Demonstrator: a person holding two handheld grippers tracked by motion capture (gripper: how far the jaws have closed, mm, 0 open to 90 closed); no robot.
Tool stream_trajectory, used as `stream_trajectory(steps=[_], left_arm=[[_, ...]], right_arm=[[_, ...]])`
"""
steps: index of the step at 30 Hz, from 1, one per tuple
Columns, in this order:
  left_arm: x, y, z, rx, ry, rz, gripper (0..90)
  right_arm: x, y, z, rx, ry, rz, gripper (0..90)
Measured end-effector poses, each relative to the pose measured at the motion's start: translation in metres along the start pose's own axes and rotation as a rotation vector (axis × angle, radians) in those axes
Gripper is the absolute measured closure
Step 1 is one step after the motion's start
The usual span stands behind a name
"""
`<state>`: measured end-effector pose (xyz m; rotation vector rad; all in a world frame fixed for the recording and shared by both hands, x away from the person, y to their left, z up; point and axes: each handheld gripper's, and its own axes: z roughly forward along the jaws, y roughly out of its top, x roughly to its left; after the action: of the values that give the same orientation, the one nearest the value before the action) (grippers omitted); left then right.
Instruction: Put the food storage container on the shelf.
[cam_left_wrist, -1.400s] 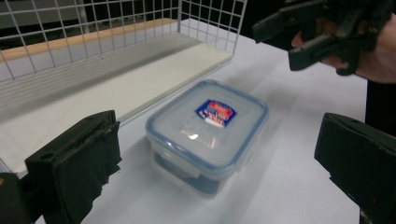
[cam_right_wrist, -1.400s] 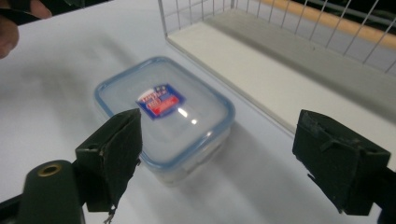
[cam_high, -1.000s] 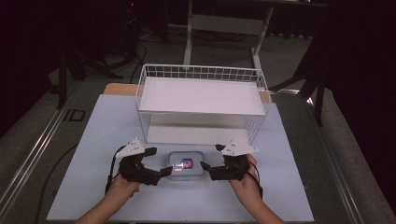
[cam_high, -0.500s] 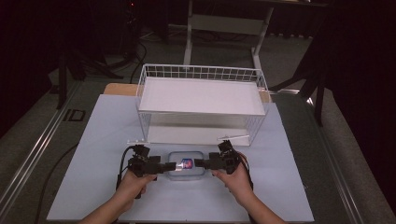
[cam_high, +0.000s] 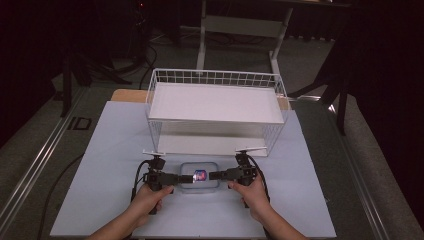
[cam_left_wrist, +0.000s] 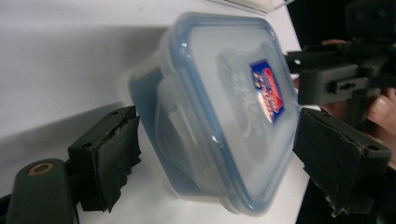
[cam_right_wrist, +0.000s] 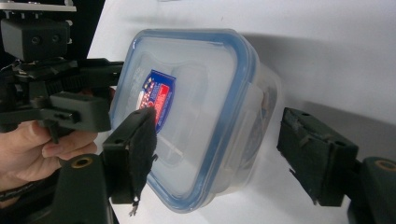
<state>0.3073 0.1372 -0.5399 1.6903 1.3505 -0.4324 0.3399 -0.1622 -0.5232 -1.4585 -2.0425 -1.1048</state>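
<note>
Our jaws are not squeezing yet. On the left gripper (cam_high: 186, 177) the jaws have just been closing in, and the box (cam_high: 199, 177) sits between them, but in the left gripper view we see a gap on each side of the box (cam_left_wrist: 219, 112). It is the same with the right gripper (cam_high: 214, 175): its jaws have just been closing too, with the box (cam_right_wrist: 196, 116) between them. One pad (cam_right_wrist: 142, 149) looks very near the lid, yet we cannot tell if it touches, and the other pad stands apart. So both grippers are loose around the box, one at each end.

The box is a small clear one with a blue-edged lid and a little sticker on top. In the high view it lies low in the middle of the picture, on the pale surface (cam_high: 100, 165), just in front of the white wire basket (cam_high: 215, 95).

To do this step well, we think we should close both sides slowly and together, so the box does not slide or spin. We should keep the jaws level and grab the short ends under the lid rim. The plastic looks smooth, so it may slip if we squeeze only a corner. Then we lift both hands evenly.
</note>
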Motion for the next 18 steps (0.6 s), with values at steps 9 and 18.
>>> stream_trajectory(steps=[9,18], left_arm=[[0.004,-0.001,0.001,-0.010,0.005,-0.031,26.6],[-0.012,-0.004,-0.003,0.055,0.069,0.030,30.9]], right_arm=[[0.002,-0.005,0.005,0.025,0.009,0.014,37.0],[0.009,-0.009,0.001,0.007,-0.023,0.019,40.6]])
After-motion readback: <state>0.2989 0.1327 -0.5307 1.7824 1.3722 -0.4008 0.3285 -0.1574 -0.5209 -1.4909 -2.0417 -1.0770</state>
